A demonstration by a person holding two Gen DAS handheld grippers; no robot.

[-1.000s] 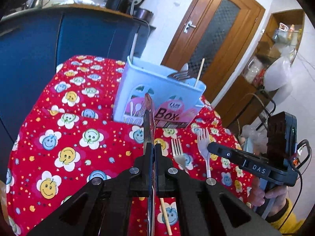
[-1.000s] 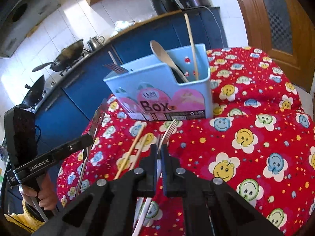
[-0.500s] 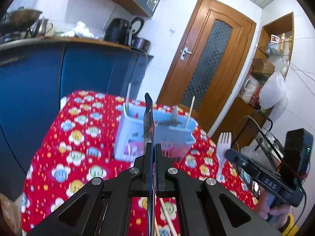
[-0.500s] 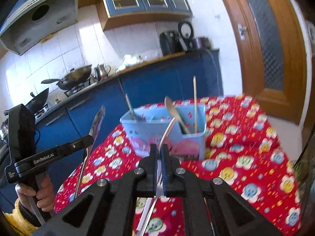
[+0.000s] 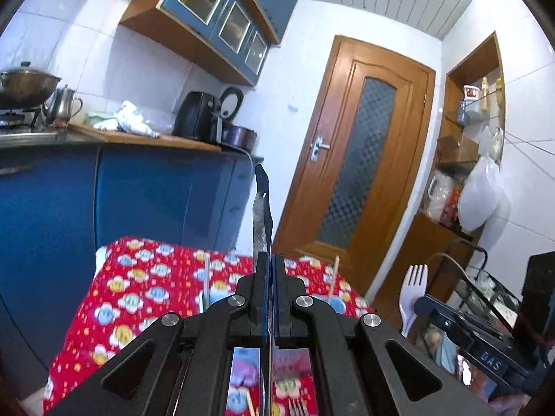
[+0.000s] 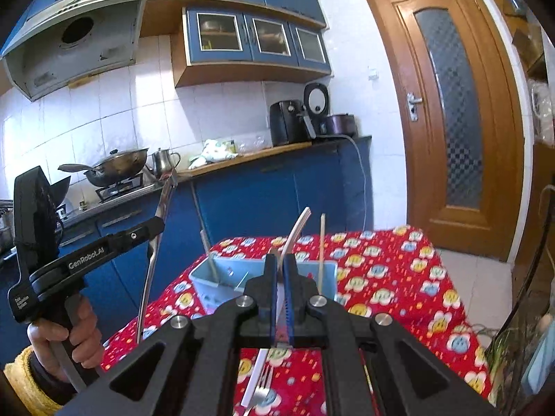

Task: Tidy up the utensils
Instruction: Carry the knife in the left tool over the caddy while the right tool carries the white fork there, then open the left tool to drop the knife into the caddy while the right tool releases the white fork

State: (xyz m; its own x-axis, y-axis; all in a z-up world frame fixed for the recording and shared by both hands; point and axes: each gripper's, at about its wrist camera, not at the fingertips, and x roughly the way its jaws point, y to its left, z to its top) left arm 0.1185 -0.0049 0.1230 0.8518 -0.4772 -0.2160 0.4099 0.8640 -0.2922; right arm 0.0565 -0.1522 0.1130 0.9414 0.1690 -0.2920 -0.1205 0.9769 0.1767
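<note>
1. At left, the left gripper (image 5: 270, 298) is clamped on a metal knife (image 5: 261, 215), held upright above the table. Risk: the thin blade may pivot between the fingers.
2. Centre: the blue utensil box (image 6: 222, 279) stands on the red smiley tablecloth (image 6: 388, 270); a metal fork (image 6: 259, 393) lies loose.
3. At right, the right gripper (image 6: 280, 294) is closed on a white plastic fork (image 5: 412, 294). Risk: catching the box's upright sticks.
4. Room: blue cabinets (image 6: 277, 194), wooden door (image 6: 451, 111).
</note>
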